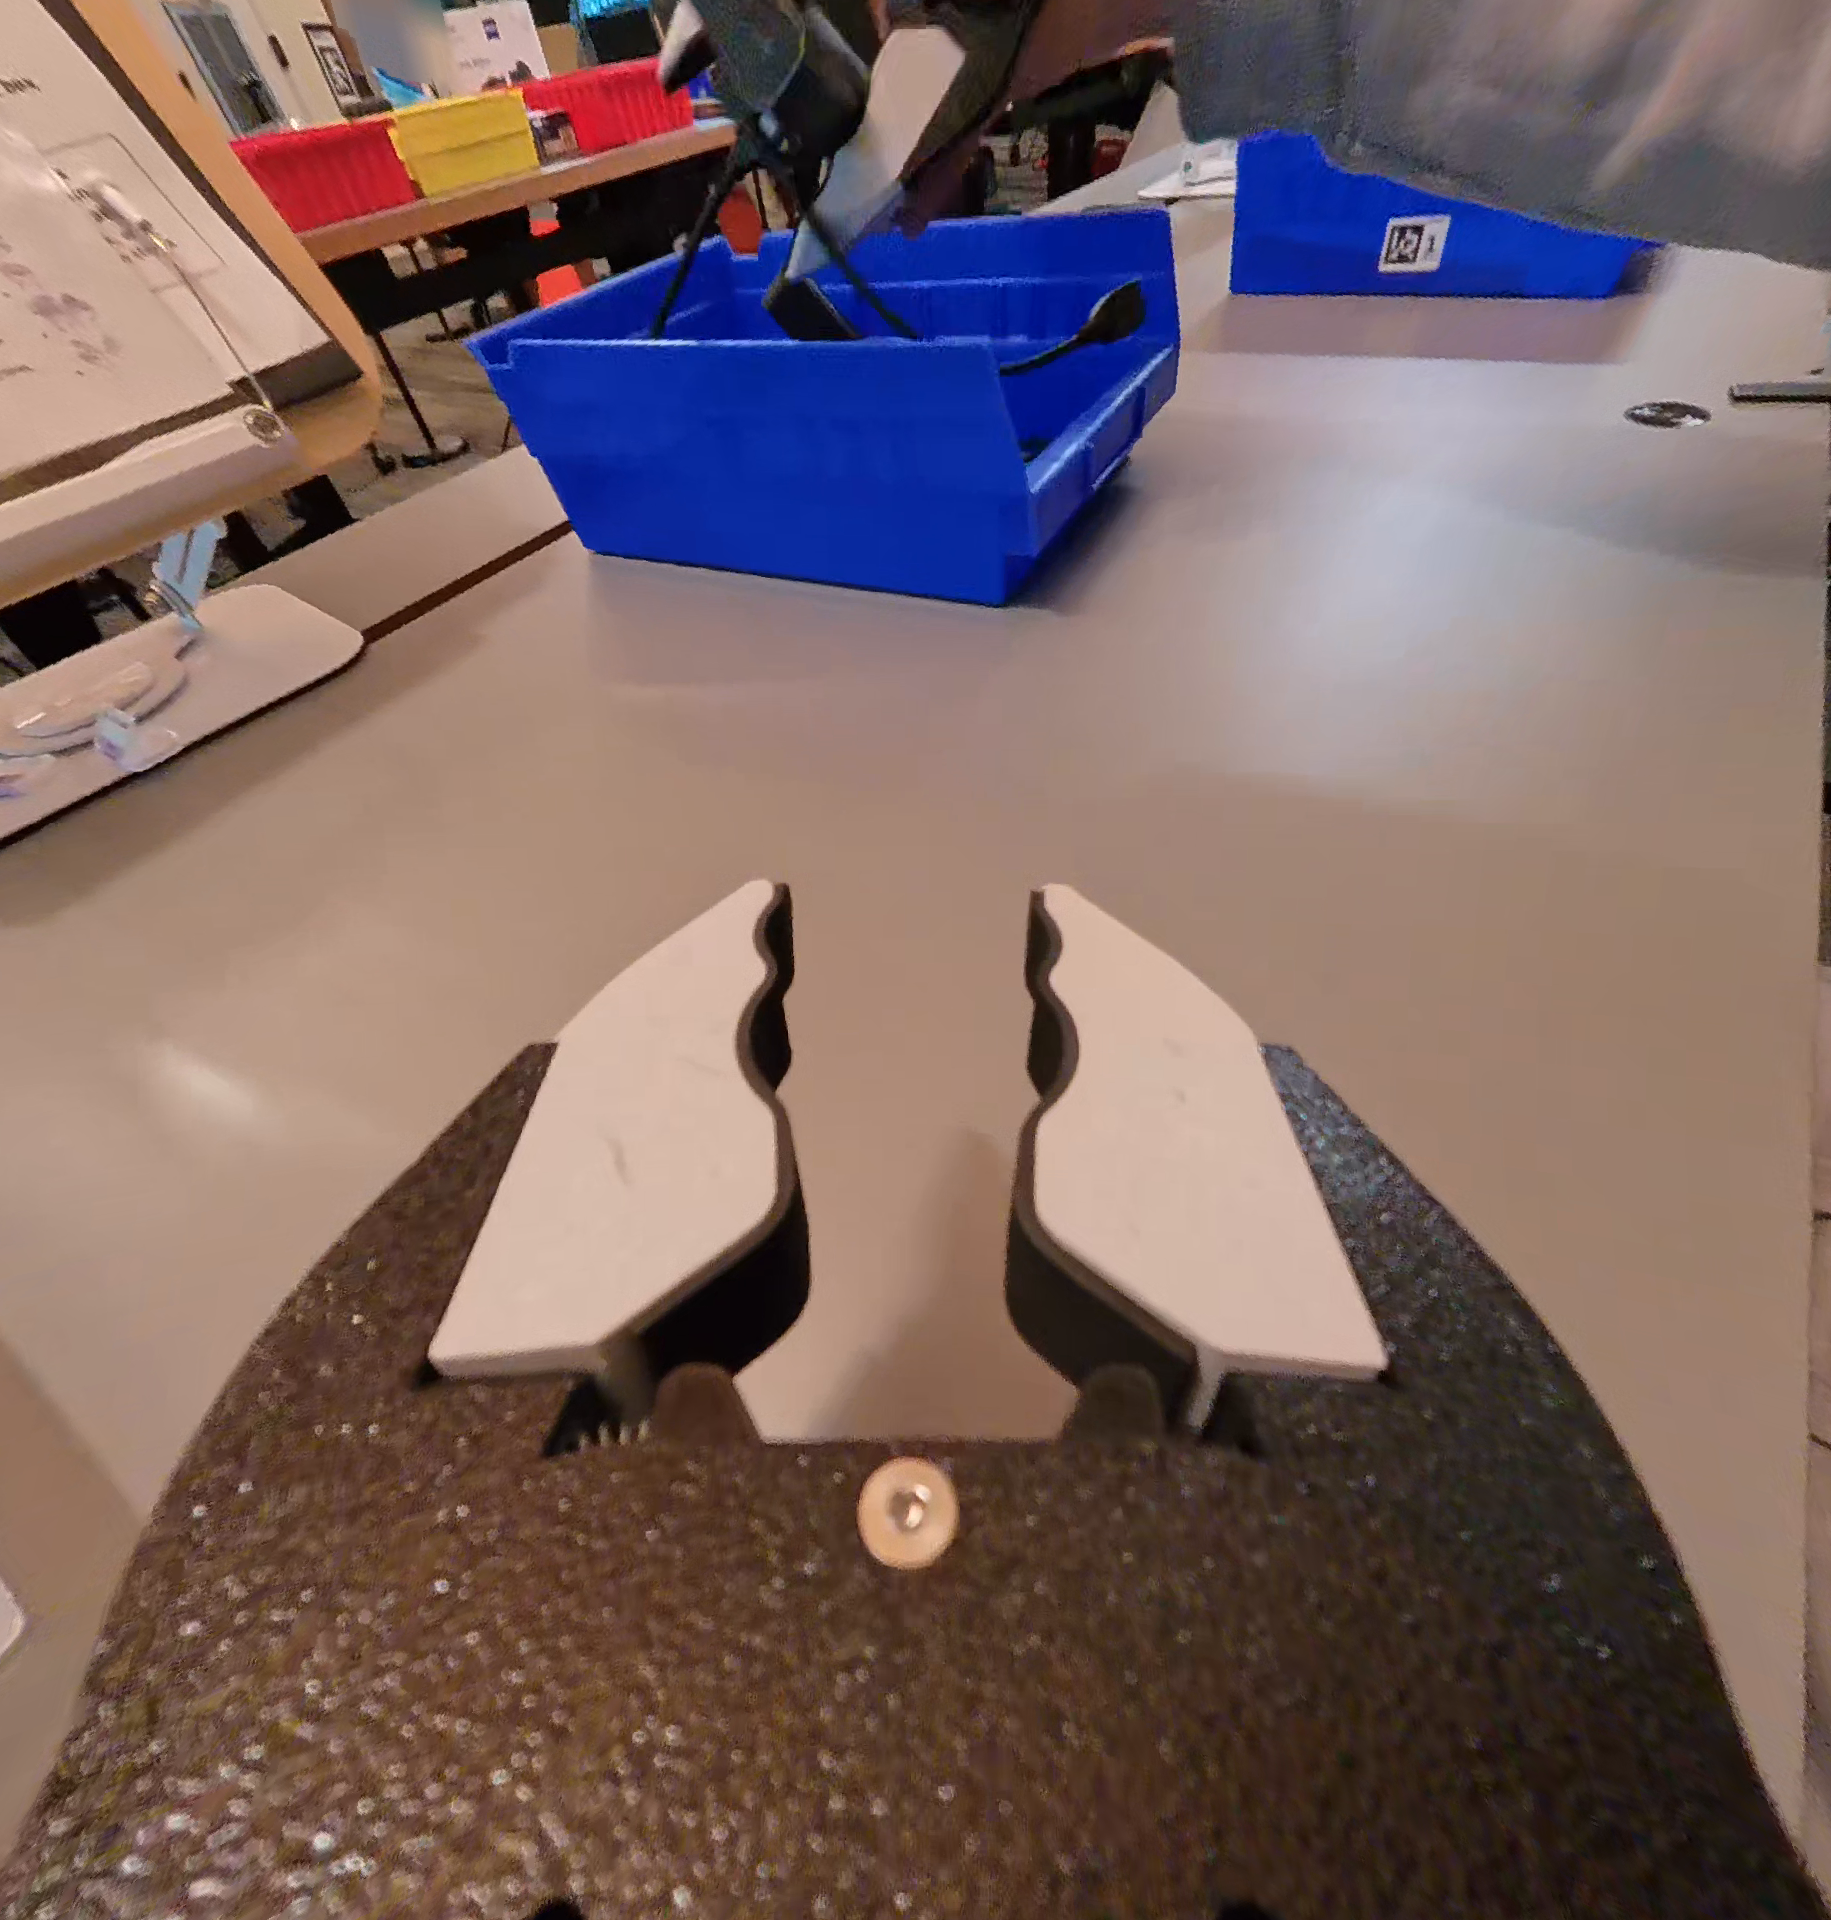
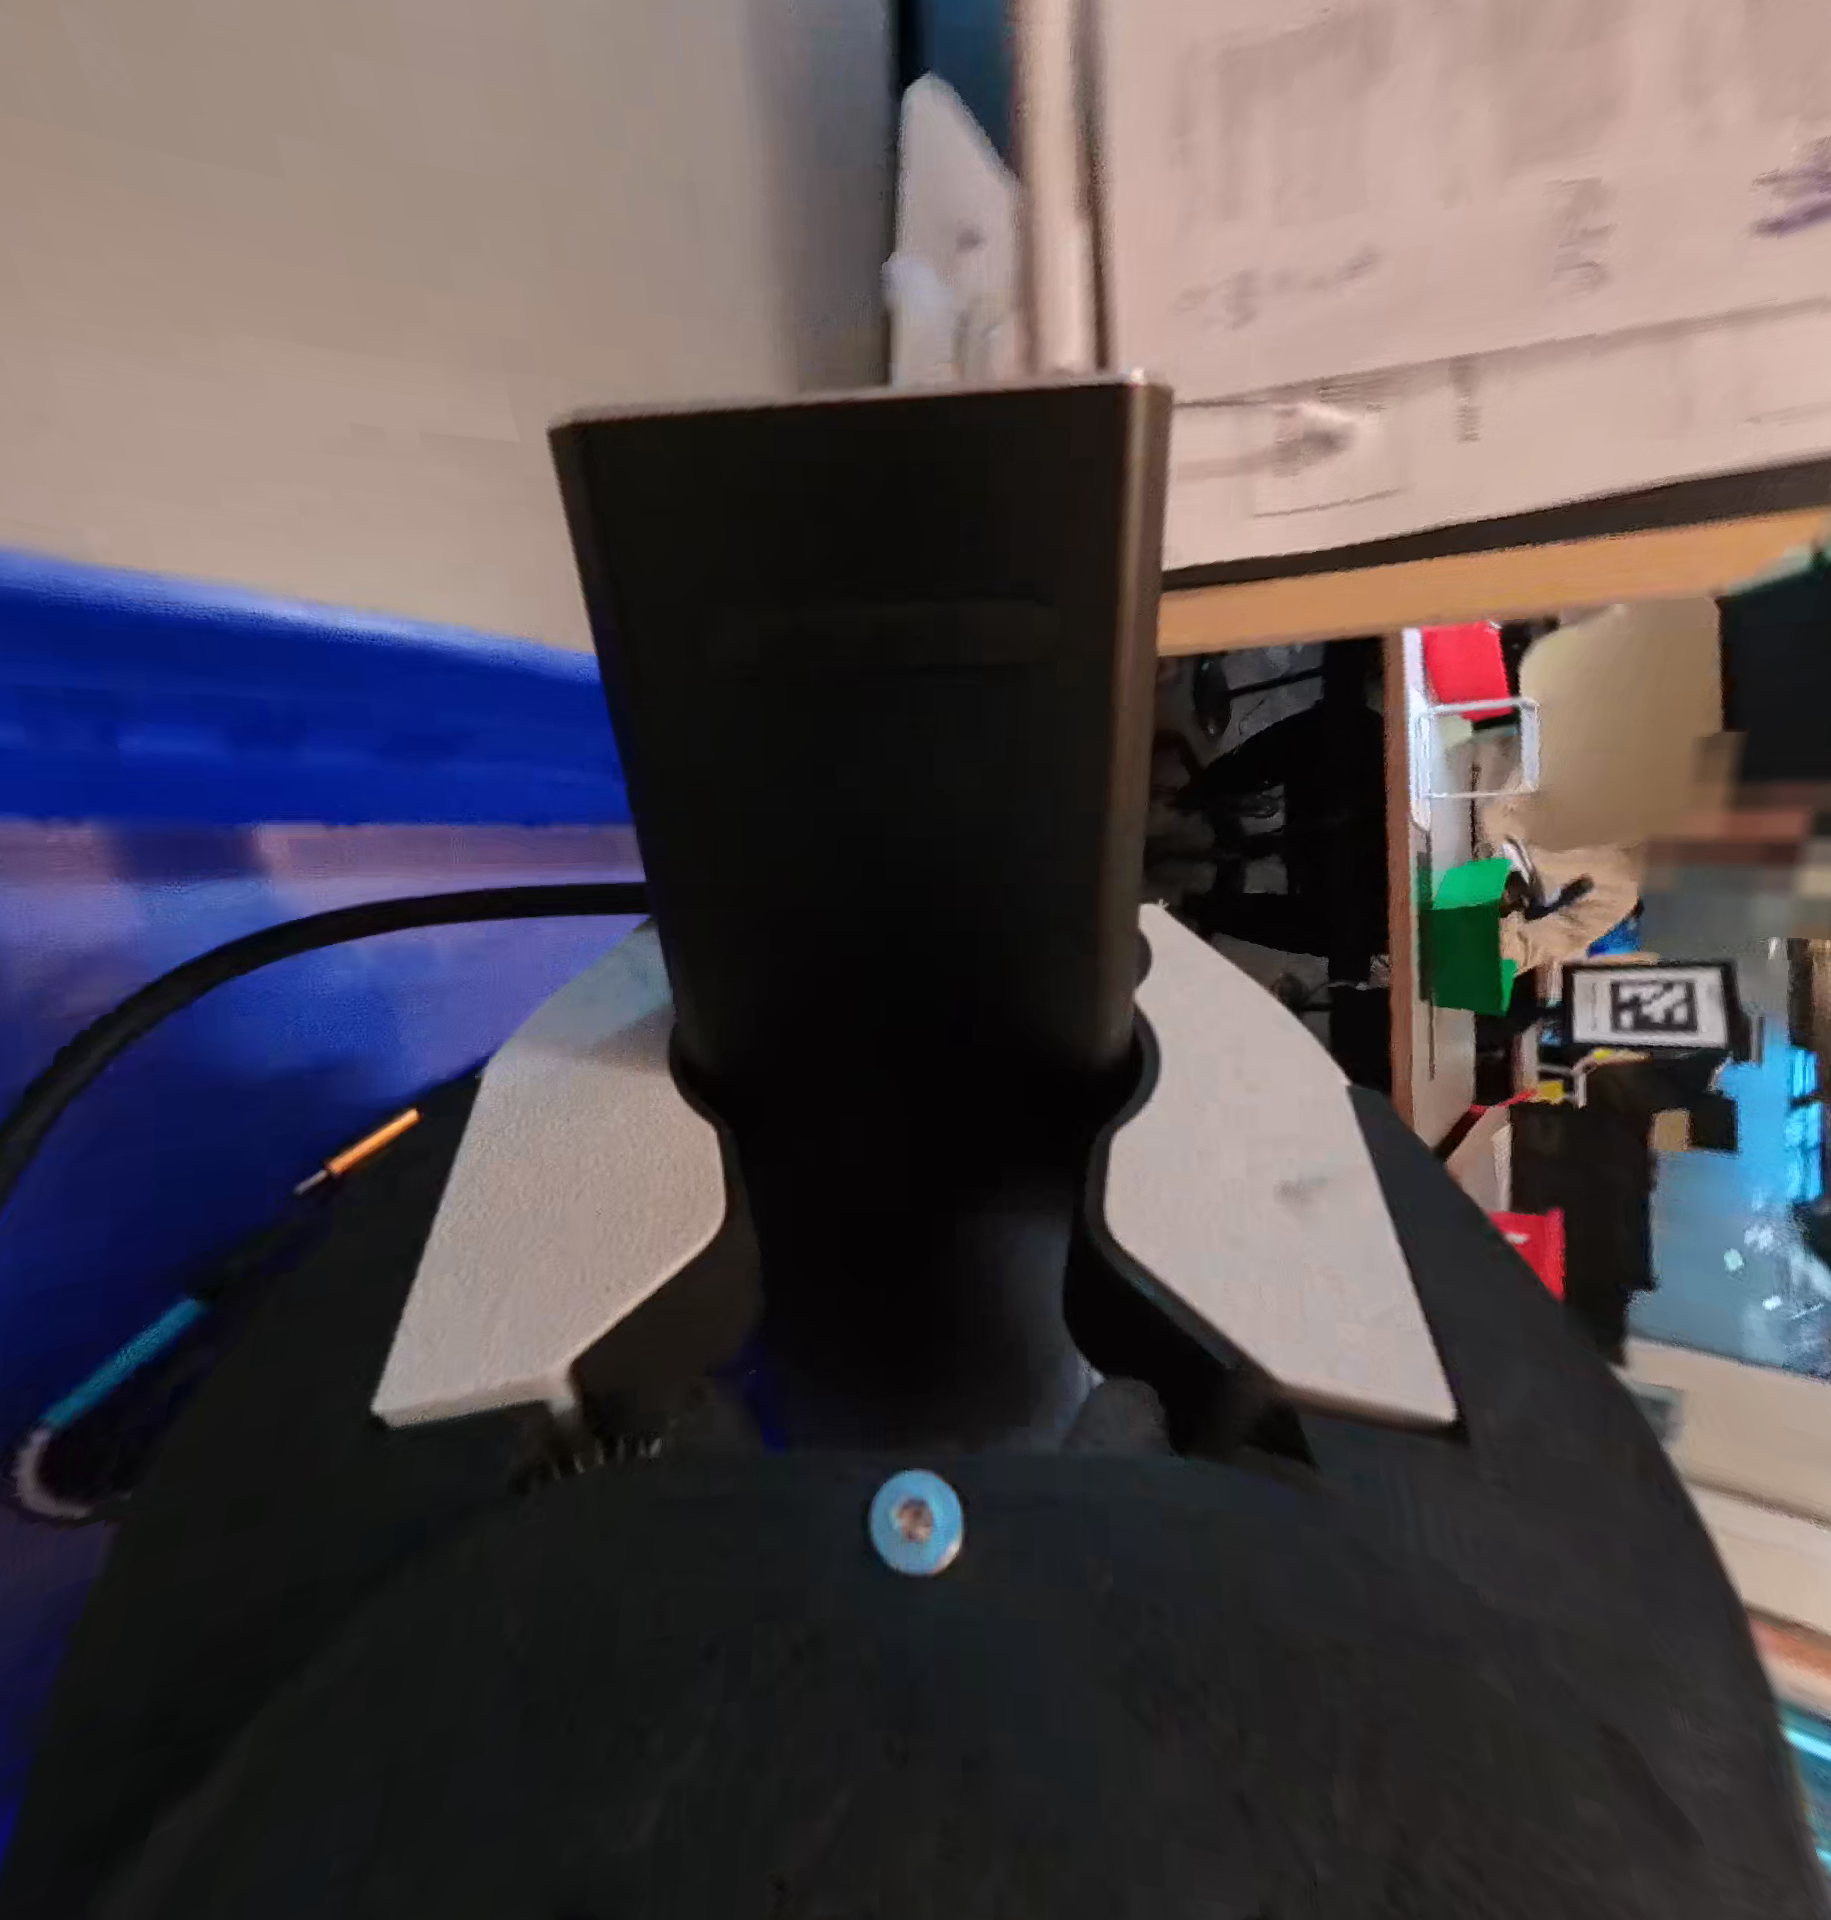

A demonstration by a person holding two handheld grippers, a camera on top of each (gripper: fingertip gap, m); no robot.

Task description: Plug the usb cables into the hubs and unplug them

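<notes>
In the right wrist view my right gripper (image 2: 906,935) is shut on a dark rectangular usb hub (image 2: 869,675), which sticks out past the fingertips. A black cable (image 2: 215,961) curves off to the left of the hub in front of the blue bin (image 2: 267,727). In the left wrist view the right gripper (image 1: 849,197) holds that hub (image 1: 807,307) above the blue bin (image 1: 817,447), with black cables hanging down into it. Another black cable plug (image 1: 1110,312) rests against the bin's far wall. My left gripper (image 1: 909,914) is open and empty, low over the grey table (image 1: 1306,727).
A second blue bin (image 1: 1410,229) stands at the back right. A white document stand (image 1: 111,343) with papers is at the left edge. Red and yellow bins (image 1: 464,145) sit on a far table. A grey sleeve (image 1: 1565,114) reaches in at the top right.
</notes>
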